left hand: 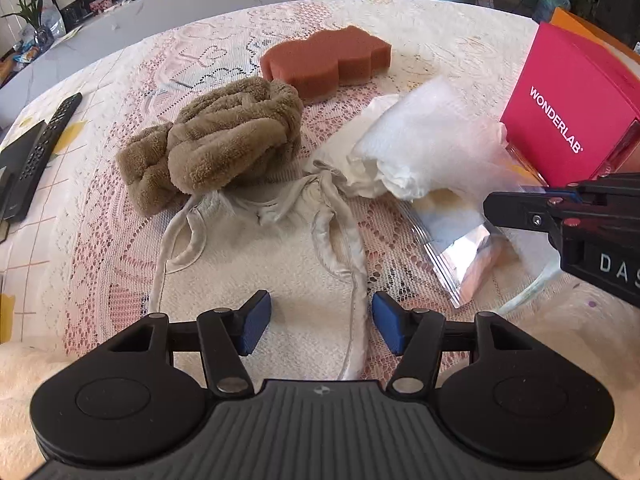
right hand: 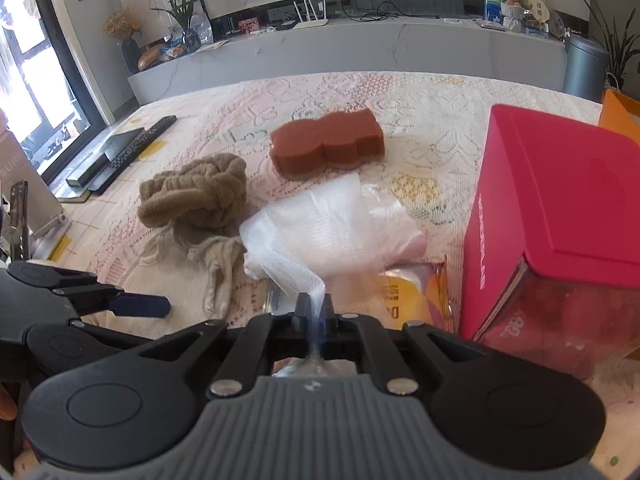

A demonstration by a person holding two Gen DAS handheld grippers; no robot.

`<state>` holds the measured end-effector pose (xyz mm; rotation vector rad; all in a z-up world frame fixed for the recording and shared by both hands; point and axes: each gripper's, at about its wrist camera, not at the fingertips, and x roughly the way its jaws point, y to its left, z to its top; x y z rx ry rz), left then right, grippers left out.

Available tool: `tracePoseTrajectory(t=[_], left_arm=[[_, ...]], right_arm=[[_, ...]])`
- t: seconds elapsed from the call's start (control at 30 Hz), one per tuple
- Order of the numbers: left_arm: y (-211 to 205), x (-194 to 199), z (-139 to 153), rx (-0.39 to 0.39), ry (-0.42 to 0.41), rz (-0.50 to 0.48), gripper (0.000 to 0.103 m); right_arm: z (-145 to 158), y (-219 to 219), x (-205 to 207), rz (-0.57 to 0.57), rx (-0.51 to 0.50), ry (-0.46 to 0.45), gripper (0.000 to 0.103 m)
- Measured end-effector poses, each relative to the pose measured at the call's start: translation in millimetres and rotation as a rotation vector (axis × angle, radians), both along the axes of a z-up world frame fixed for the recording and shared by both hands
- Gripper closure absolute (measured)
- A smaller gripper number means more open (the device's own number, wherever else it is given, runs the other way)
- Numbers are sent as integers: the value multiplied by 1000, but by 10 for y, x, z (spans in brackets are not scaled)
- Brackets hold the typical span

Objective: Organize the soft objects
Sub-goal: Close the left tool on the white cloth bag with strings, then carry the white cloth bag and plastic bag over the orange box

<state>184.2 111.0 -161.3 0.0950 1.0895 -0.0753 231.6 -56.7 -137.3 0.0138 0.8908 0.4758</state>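
**A:** So what was around the sponge (left hand: 326, 63) at that point?

**B:** Pretty crowded lol. The brown towel (left hand: 224, 140) sat bunched just in front-left of the sponge, and a pale garment (left hand: 272, 216) lay flat nearer than that, touching the towel. The white wrap (left hand: 420, 148) was in front-right of the sponge, partly over a zip bag (left hand: 460, 256). The pink box (left hand: 576, 116) stood well right of the sponge, right against the wrap, so that side was blocked.

**A:** And the claws?

**B:** Right gripper (right hand: 316, 304) was pinched nearly closed on a corner of the wrap, with the film pulled up between its jaws. Left gripper (left hand: 322, 322) stood wide open over the garment's near end, nothing between its pads (left hand: 256, 326), one strap running just inside the right pad.

**A:** Any room to move?

**B:** Bare tablecloth (left hand: 440, 40) behind and right of the sponge, up to the far edge. A remote (left hand: 44, 136) lay far left of the sponge, near that edge.
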Motion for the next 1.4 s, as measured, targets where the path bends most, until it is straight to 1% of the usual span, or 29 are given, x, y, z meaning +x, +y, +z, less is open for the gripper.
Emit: tracePoseTrajectory(t=[0.07, 0.1, 0.13, 0.17, 0.2, 0.23, 0.27, 0.33, 0.4, 0.47, 0.53, 0.57, 0.6, 0.63, 0.7, 0.73, 0.77, 0.8, 0.83, 0.93, 1.13, 1.2, 1.3, 1.4], left_arm=[[10, 0, 0, 3, -2, 10, 34], [16, -1, 3, 2, -2, 14, 34], [23, -4, 4, 0, -3, 18, 37], [25, -5, 11, -2, -4, 22, 38], [30, -7, 15, -5, -5, 25, 39], [34, -12, 15, -9, -6, 25, 42], [29, -20, 18, -12, -8, 24, 45], [31, -27, 22, -13, -11, 29, 46], [47, -26, 26, -16, -14, 42, 51], [74, -29, 30, -18, -20, 64, 61], [107, -36, 36, -24, -26, 87, 68], [125, -34, 44, -30, -27, 96, 71], [131, -38, 50, -34, -28, 101, 72], [138, -37, 53, -37, -29, 104, 74], [141, -43, 61, -43, -35, 106, 78], [144, -53, 69, -47, -40, 108, 82], [153, -59, 77, -53, -46, 112, 85], [165, -68, 86, -62, -53, 116, 86], [175, -83, 102, -71, -64, 118, 87], [196, -154, 188, -100, -117, 118, 88], [156, -337, 386, -160, -219, 121, 89], [139, -398, 457, -188, -246, 123, 89], [102, -483, 541, -210, -273, 127, 90], [77, -538, 596, -236, -279, 128, 89]], right_arm=[[25, -2, -27, 6, -3, -32, 94], [46, 5, -42, 13, -8, -55, 88], [71, 11, -62, 19, -14, -80, 71], [90, 16, -78, 19, -21, -104, 61], [115, 19, -97, 14, -32, -136, 46], [127, 21, -102, 14, -36, -152, 41], [133, 26, -89, 22, -38, -155, 41], [111, 56, -54, 37, -51, -143, 36], [56, 96, -29, 44, -70, -136, 35], [20, 125, -9, 38, -89, -133, 35], [-21, 158, 4, 27, -109, -129, 34], [-41, 174, 13, 22, -121, -124, 34], [-71, 192, 24, 10, -141, -112, 37], [-96, 190, 39, -3, -149, -97, 45], [-127, 136, 57, -30, -129, -76, 55], [-118, 109, 57, -39, -112, -71, 68], [-107, 92, 59, -42, -103, -67, 76], [-102, 81, 64, -47, -101, -60, 94], [-104, 68, 71, -48, -89, -48, 96], [-76, 9, 37, -60, -53, -42, 100], [151, -84, -113, -72, -27, -81, 101], [199, -157, -145, -83, 2, -58, 101], [237, -266, -200, -106, 45, -29, 101], [252, -355, -238, -121, 76, -5, 100]])
